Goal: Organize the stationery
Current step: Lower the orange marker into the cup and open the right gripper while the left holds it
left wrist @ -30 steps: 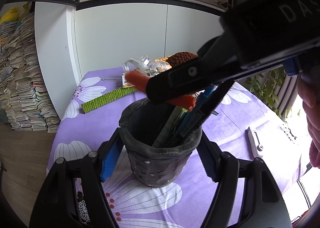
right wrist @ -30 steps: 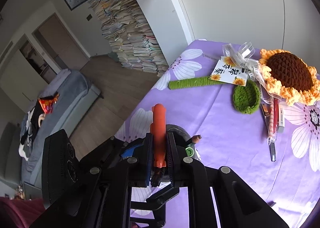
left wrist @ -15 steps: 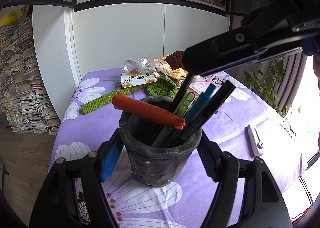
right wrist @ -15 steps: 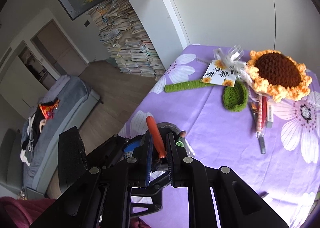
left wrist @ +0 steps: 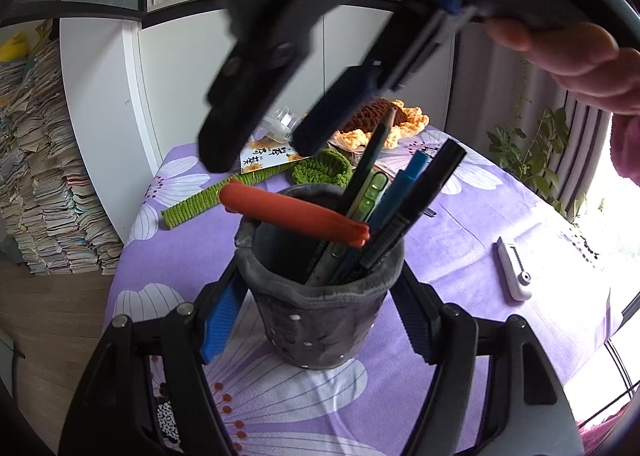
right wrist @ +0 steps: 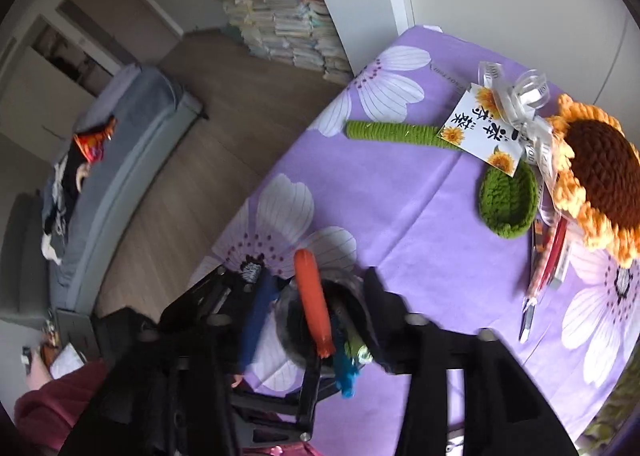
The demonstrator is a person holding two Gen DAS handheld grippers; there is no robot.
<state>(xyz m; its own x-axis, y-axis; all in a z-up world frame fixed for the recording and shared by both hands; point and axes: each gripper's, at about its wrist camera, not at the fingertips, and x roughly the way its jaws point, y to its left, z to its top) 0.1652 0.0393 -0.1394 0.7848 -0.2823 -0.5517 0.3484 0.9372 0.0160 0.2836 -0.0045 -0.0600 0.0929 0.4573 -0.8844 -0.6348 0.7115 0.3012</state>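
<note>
The left hand-held gripper (left wrist: 316,320) clasps the cup (left wrist: 320,312), the right (left wrist: 260,136) hangs released; the orange pen (left wrist: 294,212), lying across the rim, could roll off.

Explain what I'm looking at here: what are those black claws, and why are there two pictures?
No robot here: a person holds a two-finger gripper in each hand, each carrying a fisheye camera, so there is one picture per hand. In the left camera's picture, the left gripper clamps a grey pen cup on a purple flowered tablecloth. The cup holds pens and an orange pen lying across its rim. The right gripper hangs above it, open and empty. The right camera's picture looks down on the same cup. Also on the cloth are a crochet sunflower, more pens beside it, and a white box cutter.
</note>
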